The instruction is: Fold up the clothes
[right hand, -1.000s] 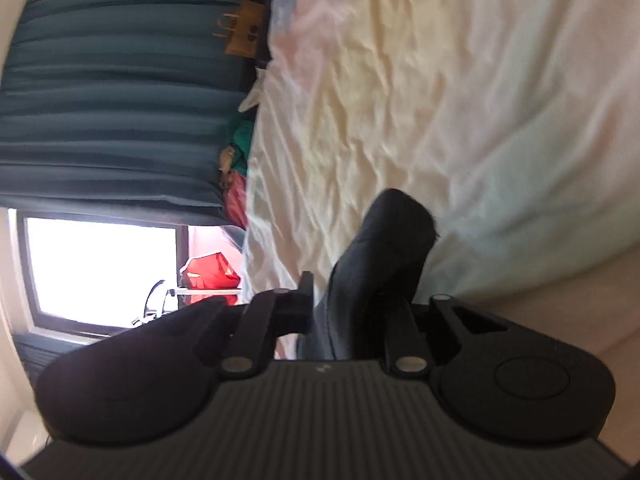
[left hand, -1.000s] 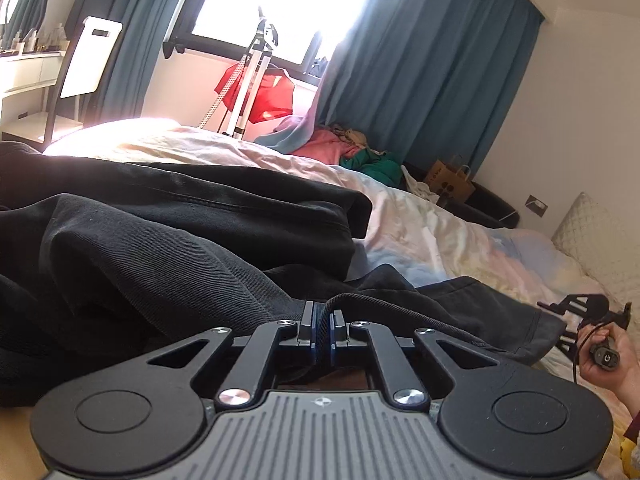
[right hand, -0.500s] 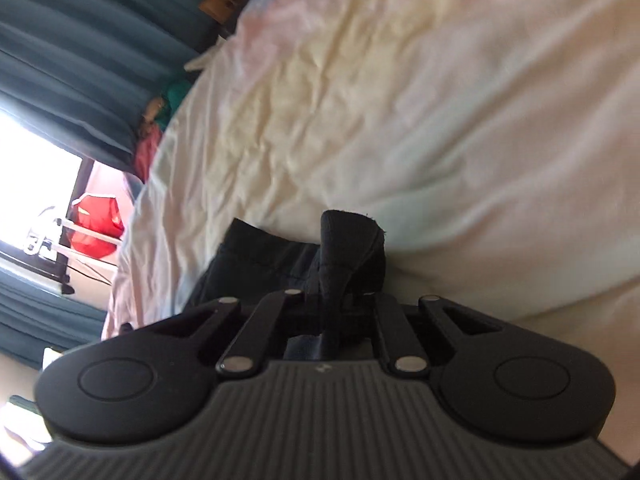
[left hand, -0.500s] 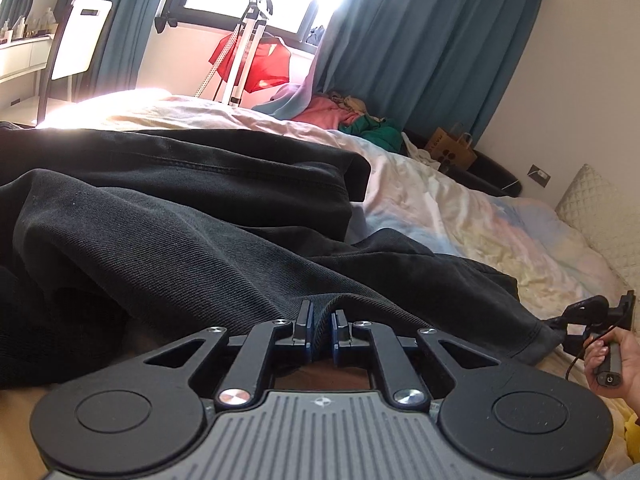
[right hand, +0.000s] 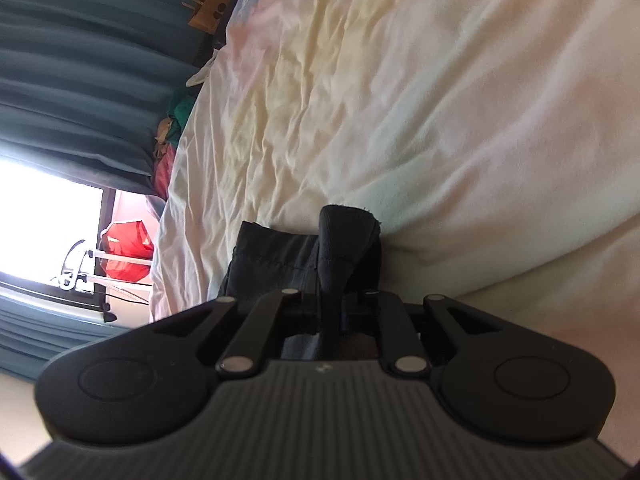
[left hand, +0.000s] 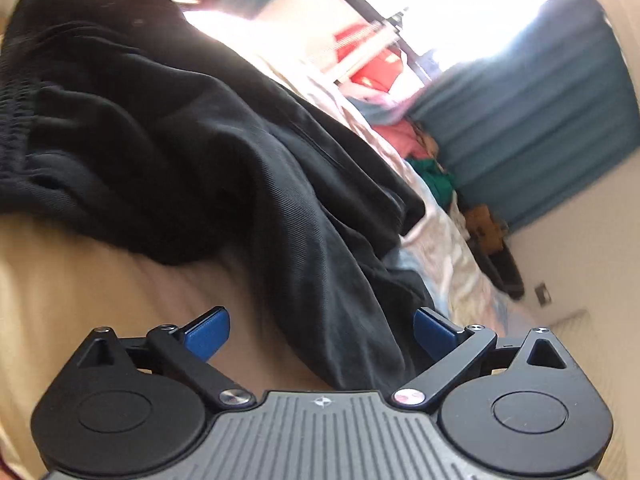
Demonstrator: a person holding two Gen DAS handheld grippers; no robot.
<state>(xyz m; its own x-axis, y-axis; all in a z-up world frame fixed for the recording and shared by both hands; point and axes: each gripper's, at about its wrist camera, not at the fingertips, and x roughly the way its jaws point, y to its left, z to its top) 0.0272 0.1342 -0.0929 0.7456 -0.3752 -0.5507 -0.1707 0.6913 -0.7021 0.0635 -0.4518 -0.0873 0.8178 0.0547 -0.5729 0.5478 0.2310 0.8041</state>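
Black trousers (left hand: pixel 192 152) lie spread and rumpled on the bed (left hand: pixel 80 280). In the left wrist view one leg runs down between the blue pads of my left gripper (left hand: pixel 320 334), which is open wide and grips nothing. The elastic waistband shows at the far left. In the right wrist view my right gripper (right hand: pixel 334 300) is shut on a fold of the black trousers' hem (right hand: pixel 344 240), held just above the pale sheet (right hand: pixel 400 100). The view is rolled sideways.
Teal curtains (left hand: pixel 540 100) and a bright window stand behind the bed. A pile of pink, green and red clothes (left hand: pixel 420 152) lies at the bed's far edge. A brown paper bag (right hand: pixel 210 8) sits on the floor by the curtain.
My left gripper has opened and let go of the black fabric, and has tilted and moved so the trousers leg lies between its pads. The right gripper stays shut on the hem.
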